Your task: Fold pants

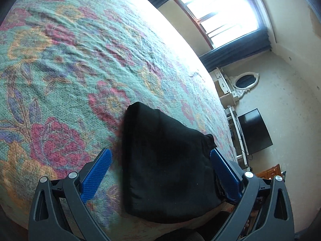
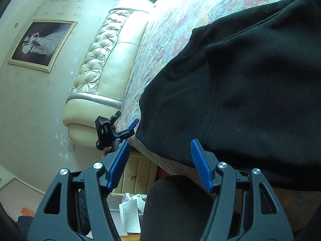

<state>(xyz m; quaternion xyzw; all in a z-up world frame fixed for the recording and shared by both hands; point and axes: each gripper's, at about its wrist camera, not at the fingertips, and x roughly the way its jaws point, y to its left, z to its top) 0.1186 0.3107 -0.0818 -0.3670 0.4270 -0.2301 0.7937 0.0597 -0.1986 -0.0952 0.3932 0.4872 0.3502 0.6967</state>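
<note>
Black pants point(image 1: 166, 164) lie folded on a floral bedspread point(image 1: 80, 60) near the bed's front edge. My left gripper point(image 1: 160, 154) is open, its blue fingers point(image 1: 96, 172) on either side of the cloth's near end. In the right wrist view the pants point(image 2: 250, 92) fill the right half. My right gripper point(image 2: 160, 152) is open at the bed's edge, its right finger point(image 2: 200, 164) just before the pants' hem. The left gripper also shows there point(image 2: 128, 129), open beside the pants' far corner.
The bed's edge point(image 2: 160, 160) runs under the pants' near side. A cream padded headboard point(image 2: 104, 64) and a framed picture point(image 2: 40, 42) stand beyond. A window point(image 1: 220, 10), a dresser with mirror point(image 1: 240, 84) and a dark screen point(image 1: 254, 132) are across the room.
</note>
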